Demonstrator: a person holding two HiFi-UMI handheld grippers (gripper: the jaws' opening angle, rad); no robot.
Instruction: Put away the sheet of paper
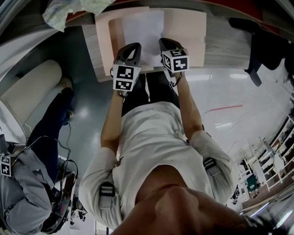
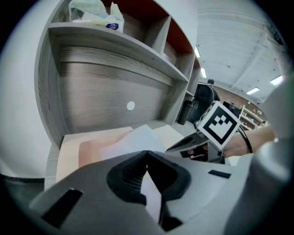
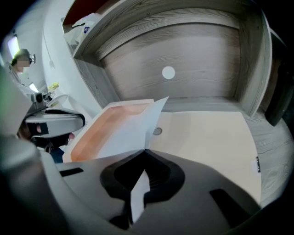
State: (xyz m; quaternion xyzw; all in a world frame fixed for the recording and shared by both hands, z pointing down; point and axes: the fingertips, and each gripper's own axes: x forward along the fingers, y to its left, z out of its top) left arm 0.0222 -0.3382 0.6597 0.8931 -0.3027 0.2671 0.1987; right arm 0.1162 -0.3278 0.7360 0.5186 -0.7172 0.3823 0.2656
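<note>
Both grippers hold a white sheet of paper (image 1: 143, 27) by its near edge, above an open peach folder (image 1: 190, 32) that lies on the desk. My left gripper (image 1: 133, 47) is shut on the sheet's near left part. The right gripper (image 1: 163, 42) is shut on its near right part. In the left gripper view the jaws (image 2: 147, 152) meet on the paper (image 2: 134, 140), with the right gripper (image 2: 195, 140) beside it. In the right gripper view the closed jaws (image 3: 146, 150) pinch the paper (image 3: 126, 131), which arches over the folder (image 3: 206, 137).
The wood-grain desk (image 1: 94, 50) sits in a nook with a back wall (image 3: 183, 55) and a shelf (image 2: 110, 43) above, which bears a plastic bag (image 2: 94, 11). A black chair (image 1: 257, 41) stands at the right. Another person (image 1: 32, 174) sits at the left.
</note>
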